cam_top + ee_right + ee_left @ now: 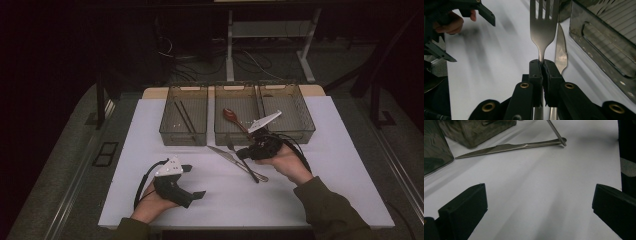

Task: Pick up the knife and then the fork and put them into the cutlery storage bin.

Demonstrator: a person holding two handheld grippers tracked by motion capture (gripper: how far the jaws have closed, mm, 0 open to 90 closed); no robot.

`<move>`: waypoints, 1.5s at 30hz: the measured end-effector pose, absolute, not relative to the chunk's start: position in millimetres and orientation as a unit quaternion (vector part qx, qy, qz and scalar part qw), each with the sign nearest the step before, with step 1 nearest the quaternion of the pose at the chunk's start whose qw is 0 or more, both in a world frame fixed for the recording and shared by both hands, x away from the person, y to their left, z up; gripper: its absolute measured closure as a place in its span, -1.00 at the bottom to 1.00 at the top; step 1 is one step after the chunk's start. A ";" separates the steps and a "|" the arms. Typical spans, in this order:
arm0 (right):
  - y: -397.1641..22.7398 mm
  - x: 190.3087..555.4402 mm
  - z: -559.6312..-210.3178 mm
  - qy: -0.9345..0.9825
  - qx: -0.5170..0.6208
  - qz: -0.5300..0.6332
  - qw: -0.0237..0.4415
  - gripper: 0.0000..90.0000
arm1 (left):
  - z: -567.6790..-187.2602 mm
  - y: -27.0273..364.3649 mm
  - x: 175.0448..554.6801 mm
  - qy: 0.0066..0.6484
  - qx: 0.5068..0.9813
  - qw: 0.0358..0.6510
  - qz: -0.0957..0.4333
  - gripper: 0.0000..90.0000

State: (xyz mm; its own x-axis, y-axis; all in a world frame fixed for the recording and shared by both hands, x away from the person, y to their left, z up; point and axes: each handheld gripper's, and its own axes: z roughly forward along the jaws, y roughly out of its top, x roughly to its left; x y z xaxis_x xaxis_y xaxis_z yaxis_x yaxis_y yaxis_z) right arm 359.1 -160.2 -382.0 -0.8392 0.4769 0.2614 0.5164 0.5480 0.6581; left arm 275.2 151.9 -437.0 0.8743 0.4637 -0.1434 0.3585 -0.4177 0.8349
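Fork clamped in our right gripper (541, 65).
Our jaws pinch the fork (543, 27) at its neck, knife (561, 50) just beside; our left gripper (539, 202) gapes, holding nothing.

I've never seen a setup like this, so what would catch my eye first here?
Probably the fork, pinched by its neck in the shut right gripper in front of the middle bin. A knife lies on the white table beside it, and the left gripper waits open nearby.
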 end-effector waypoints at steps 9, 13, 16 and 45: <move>-177.2 360.8 -365.7 -0.863 -0.297 -0.410 0.014 0.89 | -436.6 152.3 275.3 0.245 0.840 0.482 0.055 -1.00; -189.1 362.6 -356.9 -0.853 -0.304 -0.423 0.002 0.89 | -436.6 152.4 275.6 0.245 0.839 0.482 0.056 -1.00; -198.2 363.5 -351.0 -0.846 -0.312 -0.433 -0.007 0.88 | -435.8 152.5 275.4 0.243 0.840 0.481 0.057 -1.00; -273.6 404.0 -287.2 -0.790 -0.377 -0.468 -0.123 0.89 | -436.2 153.3 276.3 0.251 0.838 0.482 0.056 -1.00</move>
State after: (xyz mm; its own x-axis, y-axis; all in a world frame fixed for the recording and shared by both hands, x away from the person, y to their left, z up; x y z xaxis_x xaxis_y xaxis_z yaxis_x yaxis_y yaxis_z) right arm 404.0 -273.6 -287.2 -0.6851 0.7111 0.1579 0.4799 0.2776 0.8322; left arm 276.3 153.3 -436.2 0.8680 0.4742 -0.1471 0.3653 -0.4094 0.8360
